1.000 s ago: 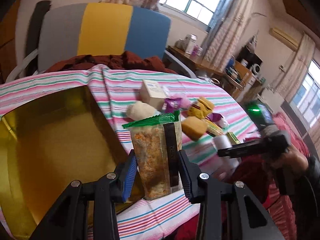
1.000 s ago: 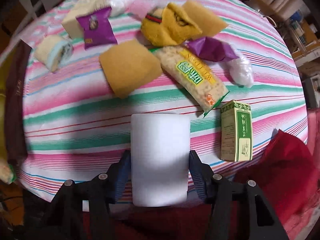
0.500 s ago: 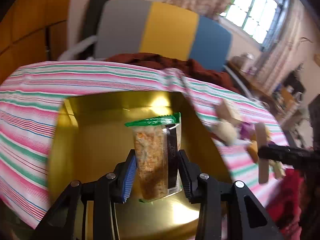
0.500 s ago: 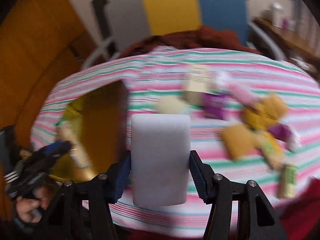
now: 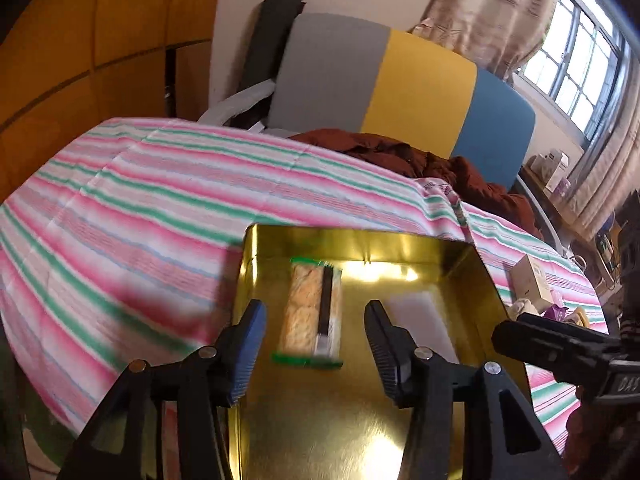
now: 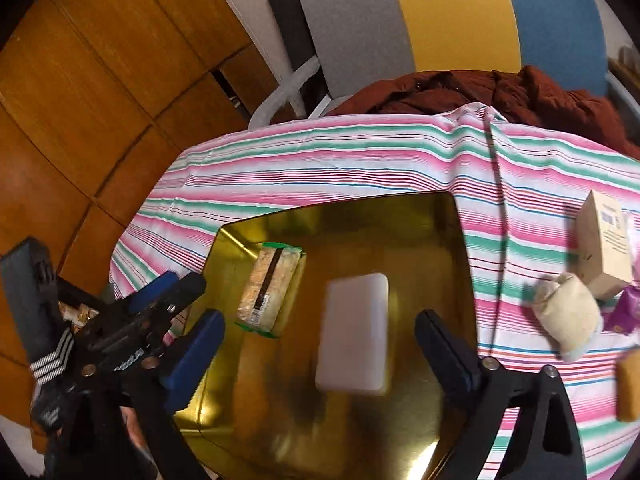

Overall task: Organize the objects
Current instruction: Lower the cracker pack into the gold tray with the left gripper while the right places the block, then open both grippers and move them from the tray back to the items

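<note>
A gold metal tray (image 5: 360, 420) (image 6: 432, 240) lies on the striped tablecloth. A clear snack packet with green ends (image 5: 312, 314) (image 6: 268, 288) lies flat in its left part. A white block (image 6: 354, 332) (image 5: 424, 320) lies in the tray to the packet's right. My left gripper (image 5: 314, 344) is open above the packet, jaws apart on either side, not touching it. My right gripper (image 6: 316, 352) is open wide above the white block, which is free of it. The left gripper also shows in the right wrist view (image 6: 176, 300).
A tan carton (image 6: 604, 248) (image 5: 532, 284), a cream bun (image 6: 568, 316), a purple packet (image 6: 624, 312) and a sponge (image 6: 630, 384) lie on the cloth (image 5: 160, 208) right of the tray. A brown garment (image 6: 480, 88) and a grey-yellow-blue chair (image 5: 400, 80) stand behind the table.
Both grippers moved over the tray and opened. The snack packet and the white block were let go and now lie in the tray.
</note>
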### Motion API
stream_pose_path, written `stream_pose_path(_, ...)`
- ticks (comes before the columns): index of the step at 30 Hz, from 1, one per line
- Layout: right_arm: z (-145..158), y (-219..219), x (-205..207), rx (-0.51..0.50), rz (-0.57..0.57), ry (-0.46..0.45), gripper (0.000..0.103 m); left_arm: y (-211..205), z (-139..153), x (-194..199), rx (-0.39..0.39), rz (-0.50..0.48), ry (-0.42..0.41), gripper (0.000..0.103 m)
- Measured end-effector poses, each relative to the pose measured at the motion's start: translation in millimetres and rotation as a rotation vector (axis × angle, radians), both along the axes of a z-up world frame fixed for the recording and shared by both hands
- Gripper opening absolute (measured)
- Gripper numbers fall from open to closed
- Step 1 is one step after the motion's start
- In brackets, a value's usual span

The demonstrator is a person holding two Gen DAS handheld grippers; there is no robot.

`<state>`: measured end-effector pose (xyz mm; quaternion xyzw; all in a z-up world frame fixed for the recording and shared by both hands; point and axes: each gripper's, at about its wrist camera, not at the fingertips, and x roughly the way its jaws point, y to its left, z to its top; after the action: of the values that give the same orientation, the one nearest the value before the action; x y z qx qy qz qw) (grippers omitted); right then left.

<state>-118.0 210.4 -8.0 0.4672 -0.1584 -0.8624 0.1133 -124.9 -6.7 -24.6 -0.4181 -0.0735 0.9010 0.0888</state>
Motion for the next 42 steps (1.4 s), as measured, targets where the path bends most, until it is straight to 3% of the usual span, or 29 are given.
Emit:
stream_pose_path(7,-16.4,-8.6,21.3,0.063,0.01,-0.003,0.103,5.0,-6.7,23.8,0.016,0.011,-0.01,0.052)
stream_pose_path(22,0.2,-9.9,71.9,0.259,-0.085,0.167,0.103,23.3,-6.4,59.4,-0.053,0.018,0.0,0.052)
stream_pose_path(31,-3.7,-2.2,90.1,0.31,-0.131,0.198,0.103,38.8,-6.1,70.6,-0.08,-0.052,0.019,0.052)
stream_pose_path(42,-7.1,35.4,109.4,0.305,-0.228,0.189,0.103,70.1,-1.3,76.4,-0.075,-0.169,0.035,0.052)
